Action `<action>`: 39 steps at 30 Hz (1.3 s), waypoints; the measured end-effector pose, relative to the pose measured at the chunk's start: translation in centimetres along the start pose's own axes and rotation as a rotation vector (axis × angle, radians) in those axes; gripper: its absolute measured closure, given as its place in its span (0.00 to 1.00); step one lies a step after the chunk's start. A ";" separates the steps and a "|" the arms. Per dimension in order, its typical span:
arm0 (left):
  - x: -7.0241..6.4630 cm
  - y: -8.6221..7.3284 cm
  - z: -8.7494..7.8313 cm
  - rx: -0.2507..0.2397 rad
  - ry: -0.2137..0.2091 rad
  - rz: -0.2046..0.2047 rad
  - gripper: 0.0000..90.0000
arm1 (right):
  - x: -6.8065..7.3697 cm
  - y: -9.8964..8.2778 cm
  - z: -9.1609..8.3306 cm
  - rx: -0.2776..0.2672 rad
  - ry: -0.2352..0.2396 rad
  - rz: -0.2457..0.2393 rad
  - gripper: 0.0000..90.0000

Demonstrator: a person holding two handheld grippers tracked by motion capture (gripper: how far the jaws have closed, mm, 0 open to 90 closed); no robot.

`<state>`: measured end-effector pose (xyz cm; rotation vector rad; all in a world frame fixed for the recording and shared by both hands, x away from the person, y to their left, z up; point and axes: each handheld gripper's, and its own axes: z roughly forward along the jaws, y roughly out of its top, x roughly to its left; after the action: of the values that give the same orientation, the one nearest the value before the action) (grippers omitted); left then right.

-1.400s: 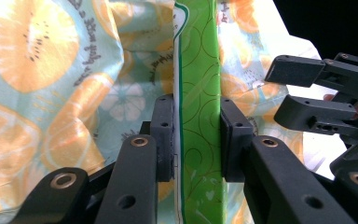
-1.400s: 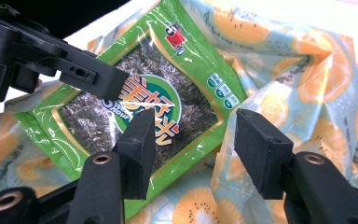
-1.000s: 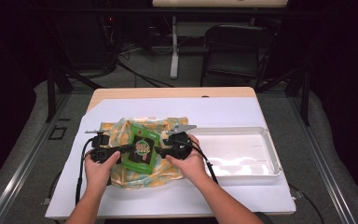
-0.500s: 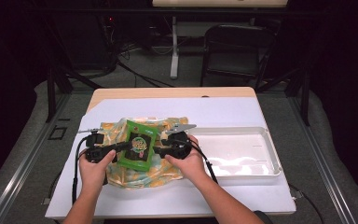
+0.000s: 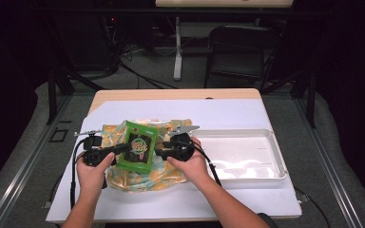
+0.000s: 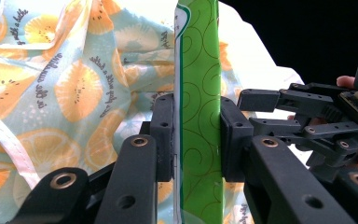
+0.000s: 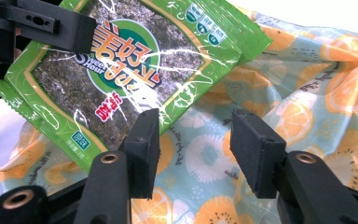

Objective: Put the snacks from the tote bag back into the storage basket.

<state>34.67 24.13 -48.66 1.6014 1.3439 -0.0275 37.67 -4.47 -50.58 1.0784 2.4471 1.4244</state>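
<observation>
Dark surroundings with a black chair (image 5: pixel 240 47) and loose cables on grey floor are seen beyond the far edge of the bench (image 5: pixel 180 95), a wooden top largely covered by a white sheet (image 5: pixel 237 114).

A crumpled pale-blue cloth printed with orange citrus slices (image 5: pixel 138 178) is spread on the left half of the bench, nearer the front edge than the far one. A shallow white rectangular plastic tray (image 5: pixel 275 166) is placed on the right half, just beside the cloth.

A flat green foil snack packet with a dark round label and red-orange lettering (image 5: pixel 138 146) is held above the cloth, tilted, its printed face turned up towards the high view.

Left claw (image 5: pixel 119 150): closed on the packet's left edge. In the left gripper view the packet (image 6: pixel 199 116) is seen edge-on and upright, with both black pads (image 6: pixel 164 135) pressed against its faces. The grip is a partial closure set by the packet's thickness.

Right claw (image 5: pixel 158 153): at the packet's right edge. In the right gripper view (image 7: pixel 193 149) the jaws stand apart with only cloth (image 7: pixel 307 93) seen between them; the packet (image 7: pixel 121 65) lies beyond and to the side of one pad, and contact with that pad cannot be confirmed. The jaws have just been closing slightly, with nothing gripped.

Both claws are held by a person's hands (image 5: pixel 92 173), forearms entering over the front edge.
</observation>
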 end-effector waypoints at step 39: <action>-3.9 1.0 0.0 -0.092 -0.090 0.135 0.80 | 0.3 0.6 -3.6 -0.103 0.027 0.021 0.60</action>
<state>33.90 21.41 -45.76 1.5911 1.1498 0.0425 36.16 -6.70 -48.03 1.0735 2.3577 1.5629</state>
